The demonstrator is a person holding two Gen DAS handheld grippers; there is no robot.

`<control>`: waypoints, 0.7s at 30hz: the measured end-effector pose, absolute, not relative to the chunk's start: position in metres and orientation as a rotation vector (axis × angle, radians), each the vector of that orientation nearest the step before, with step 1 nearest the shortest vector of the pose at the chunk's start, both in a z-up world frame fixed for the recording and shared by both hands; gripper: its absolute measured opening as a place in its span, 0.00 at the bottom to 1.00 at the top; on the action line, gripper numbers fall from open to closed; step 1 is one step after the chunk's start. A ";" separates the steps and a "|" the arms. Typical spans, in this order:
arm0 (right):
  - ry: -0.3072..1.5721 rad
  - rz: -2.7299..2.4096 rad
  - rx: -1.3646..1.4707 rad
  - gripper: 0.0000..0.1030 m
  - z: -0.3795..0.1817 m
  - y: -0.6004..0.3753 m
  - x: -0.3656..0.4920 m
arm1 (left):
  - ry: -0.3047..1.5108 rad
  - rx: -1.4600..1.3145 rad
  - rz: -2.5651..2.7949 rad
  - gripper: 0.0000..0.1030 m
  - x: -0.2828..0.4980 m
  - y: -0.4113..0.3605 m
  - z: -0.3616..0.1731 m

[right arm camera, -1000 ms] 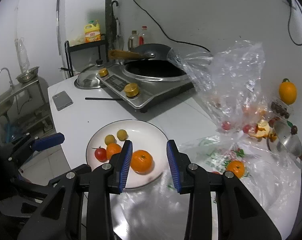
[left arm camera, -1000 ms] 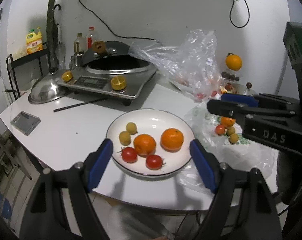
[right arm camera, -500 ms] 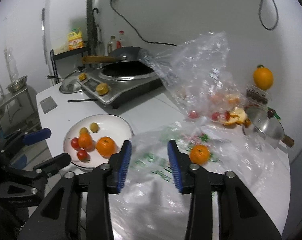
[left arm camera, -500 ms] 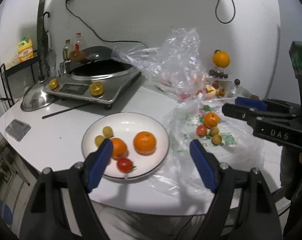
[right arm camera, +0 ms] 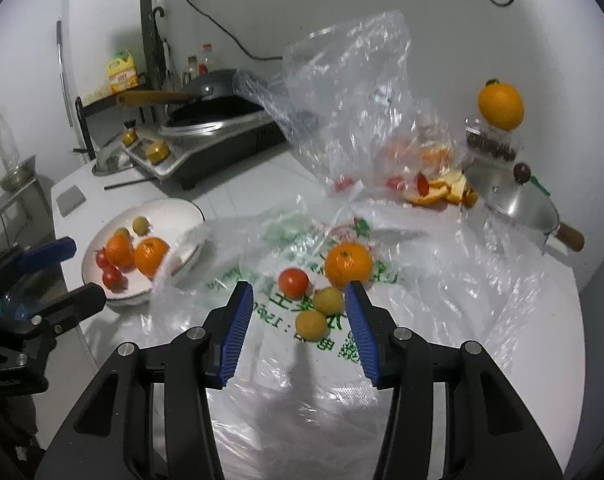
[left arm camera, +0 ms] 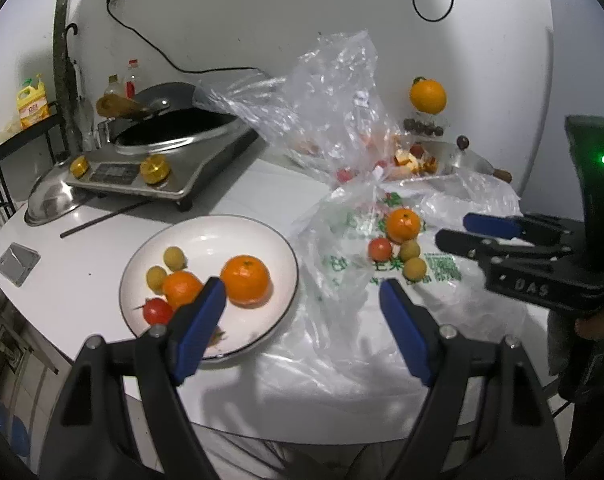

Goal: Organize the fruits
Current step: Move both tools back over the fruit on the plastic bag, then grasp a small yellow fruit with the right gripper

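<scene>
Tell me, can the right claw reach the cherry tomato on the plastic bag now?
Probably yes. The right claw is open and empty, and the cherry tomato lies uncovered on the plastic bag just ahead; two small yellow fruits crowd beside it.

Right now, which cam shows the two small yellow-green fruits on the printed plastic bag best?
Right wrist view: the two small yellow-green fruits lie near centre, just ahead of the open right gripper, unobstructed. Left wrist view shows them smaller, off to the right beside the red tomato.
</scene>
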State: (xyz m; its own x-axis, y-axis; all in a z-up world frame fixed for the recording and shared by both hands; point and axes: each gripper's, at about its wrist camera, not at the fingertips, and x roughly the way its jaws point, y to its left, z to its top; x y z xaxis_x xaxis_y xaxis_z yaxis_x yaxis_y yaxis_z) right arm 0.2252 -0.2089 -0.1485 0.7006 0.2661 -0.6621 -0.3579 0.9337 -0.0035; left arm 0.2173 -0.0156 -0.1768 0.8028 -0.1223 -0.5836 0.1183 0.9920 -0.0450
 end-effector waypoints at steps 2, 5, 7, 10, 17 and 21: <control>0.733 0.352 -0.138 0.49 -0.156 -0.209 0.229 | 0.634 -0.004 -0.130 0.78 0.220 -0.019 -0.180; 0.757 0.352 -0.136 0.49 -0.167 -0.210 0.235 | 0.645 -0.001 -0.131 0.78 0.224 -0.021 -0.184; 0.772 0.349 -0.140 0.49 -0.174 -0.210 0.240 | 0.652 0.001 -0.132 0.78 0.227 -0.022 -0.187; 0.803 0.346 -0.142 0.47 -0.185 -0.209 0.248 | 0.661 0.005 -0.132 0.78 0.231 -0.022 -0.189; 0.860 0.344 -0.152 0.42 -0.203 -0.206 0.261 | 0.672 0.017 -0.144 0.78 0.243 -0.026 -0.194; 0.887 0.343 -0.161 0.30 -0.209 -0.206 0.266 | 0.676 0.028 -0.154 0.78 0.248 -0.033 -0.195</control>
State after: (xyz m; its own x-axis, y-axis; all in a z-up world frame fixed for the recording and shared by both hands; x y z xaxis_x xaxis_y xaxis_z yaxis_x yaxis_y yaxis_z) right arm 0.2663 -0.2063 -0.2092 0.5820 0.2261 -0.7811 -0.3583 0.9336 0.0033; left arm 0.2480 -0.0326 -0.1952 0.7691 -0.1325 -0.6252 0.1508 0.9883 -0.0240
